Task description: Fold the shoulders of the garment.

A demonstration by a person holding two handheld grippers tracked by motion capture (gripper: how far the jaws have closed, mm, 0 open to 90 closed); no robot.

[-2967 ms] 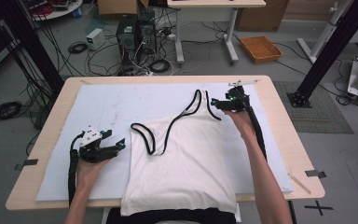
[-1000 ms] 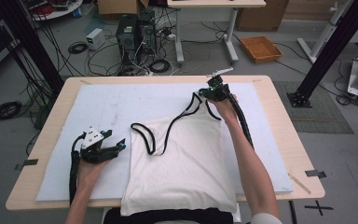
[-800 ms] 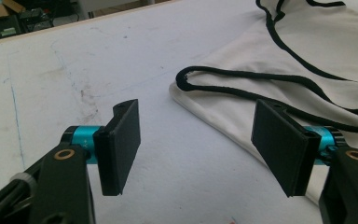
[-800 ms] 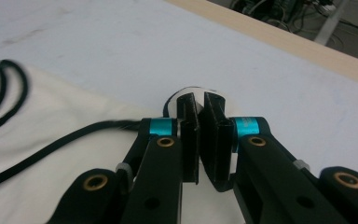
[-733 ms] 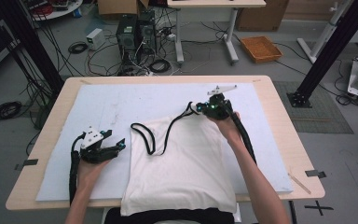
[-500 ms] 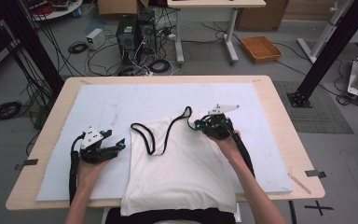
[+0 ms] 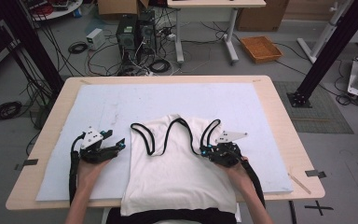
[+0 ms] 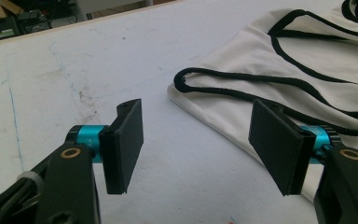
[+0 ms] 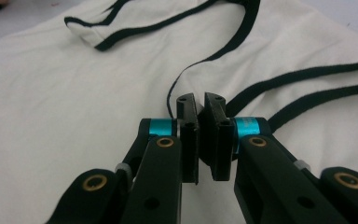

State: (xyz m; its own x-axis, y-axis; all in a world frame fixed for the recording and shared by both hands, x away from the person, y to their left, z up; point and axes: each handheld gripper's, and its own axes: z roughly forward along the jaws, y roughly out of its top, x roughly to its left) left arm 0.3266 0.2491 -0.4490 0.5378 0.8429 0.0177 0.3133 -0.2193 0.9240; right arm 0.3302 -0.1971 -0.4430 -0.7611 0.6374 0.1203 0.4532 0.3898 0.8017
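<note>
While the left gripper (image 7: pixel 116 148) has stayed beside the shirt's left edge, the right gripper (image 7: pixel 204 150) has come back toward the person, pulling the strap (image 7: pixel 209 133) with it, so the top of the white tank top (image 7: pixel 177 172) is now folded over. Its jaws are squeezed together on the black strap edge. The left jaws have just closed a little but stand wide apart with nothing between them. The soft, floppy shirt has thin black trim and lies on a pale mat (image 7: pixel 121 105) on the wooden table (image 7: pixel 279 116).
</note>
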